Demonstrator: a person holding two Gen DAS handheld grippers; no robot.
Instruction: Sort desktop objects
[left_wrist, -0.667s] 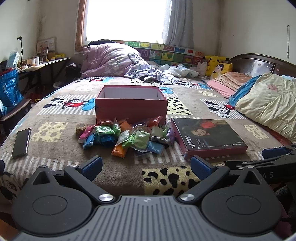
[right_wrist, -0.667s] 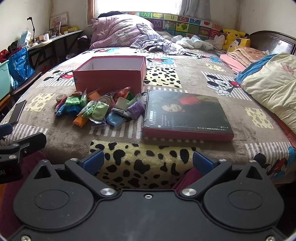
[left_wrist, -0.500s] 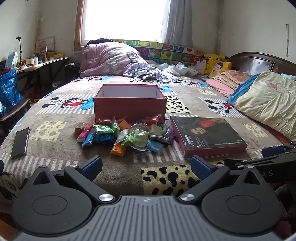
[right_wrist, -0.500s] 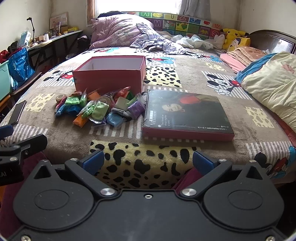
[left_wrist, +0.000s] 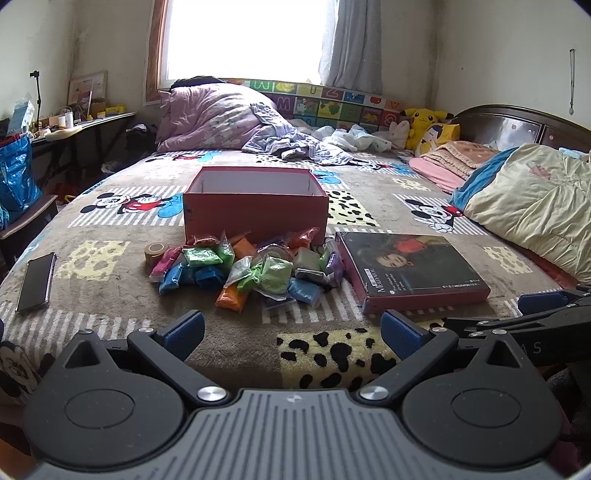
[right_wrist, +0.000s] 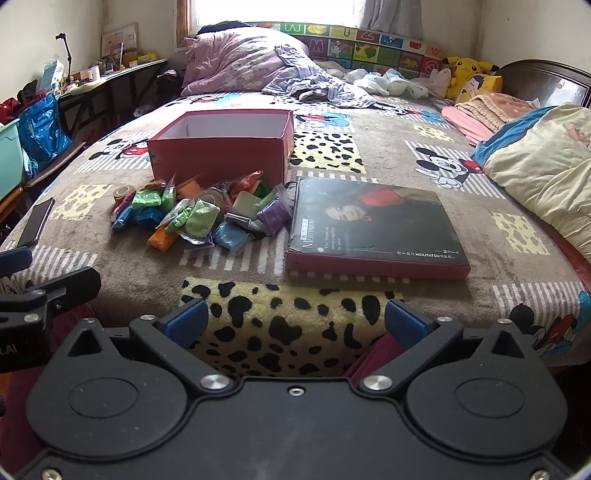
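An open red box (left_wrist: 255, 206) (right_wrist: 221, 147) stands on the bed. A pile of small coloured bags (left_wrist: 251, 269) (right_wrist: 203, 218) lies just in front of it, with a tape roll (left_wrist: 155, 252) (right_wrist: 122, 192) at its left. The dark box lid (left_wrist: 413, 269) (right_wrist: 373, 229) lies flat to the right of the pile. My left gripper (left_wrist: 291, 328) is open and empty, near the bed's front edge, short of the pile. My right gripper (right_wrist: 295, 321) is open and empty, in front of the lid.
A phone (left_wrist: 35, 282) (right_wrist: 35, 221) lies at the bed's left edge. Folded quilts (left_wrist: 532, 199) and plush toys (left_wrist: 428, 122) sit at the right, a purple duvet (left_wrist: 214, 118) at the back. A desk (left_wrist: 74, 129) and a blue bag (left_wrist: 14, 173) stand at the left.
The left gripper has tilted up a little, so the box and pile sit slightly lower in its view. The right gripper has hardly moved. Both stay open.
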